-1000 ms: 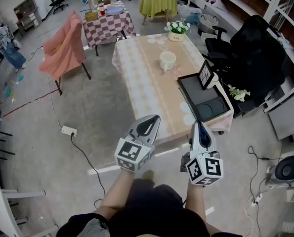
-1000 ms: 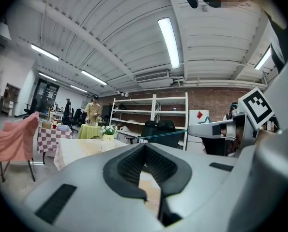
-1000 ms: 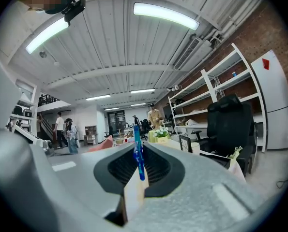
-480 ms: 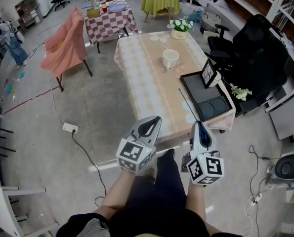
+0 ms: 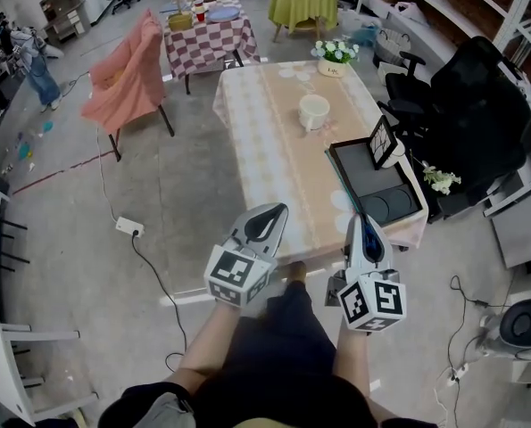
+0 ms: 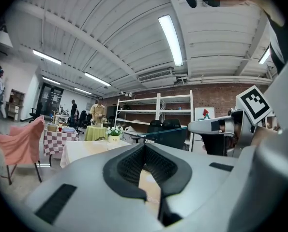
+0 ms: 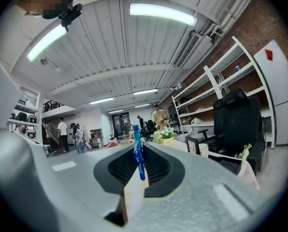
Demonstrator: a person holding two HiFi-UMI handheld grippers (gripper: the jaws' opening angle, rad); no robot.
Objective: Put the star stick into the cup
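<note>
**Head view with both gripper views.** The right gripper (image 5: 361,224), at lower centre-right, is clamping the star stick (image 7: 138,151) between almost fully closed jaws. The thin blue shaft is projecting forward past the tips toward the near table edge, and its star end is too small to make out. The left gripper (image 5: 276,215), at lower centre, is holding its jaws together on nothing. The cup (image 5: 314,111) is standing upright in the upper middle of the frame on the table (image 5: 265,150), well apart from the stick. A black tray (image 5: 377,178) is lying to the cup's lower right.

**Likely hazards:**
- The pinch is acting on a slender shaft, so the stick may pivot or slip during the reach.
- The long free end may strike the rim and tip the light cup.
- An early release would drop the stick onto the cloth or the tray.
</note>
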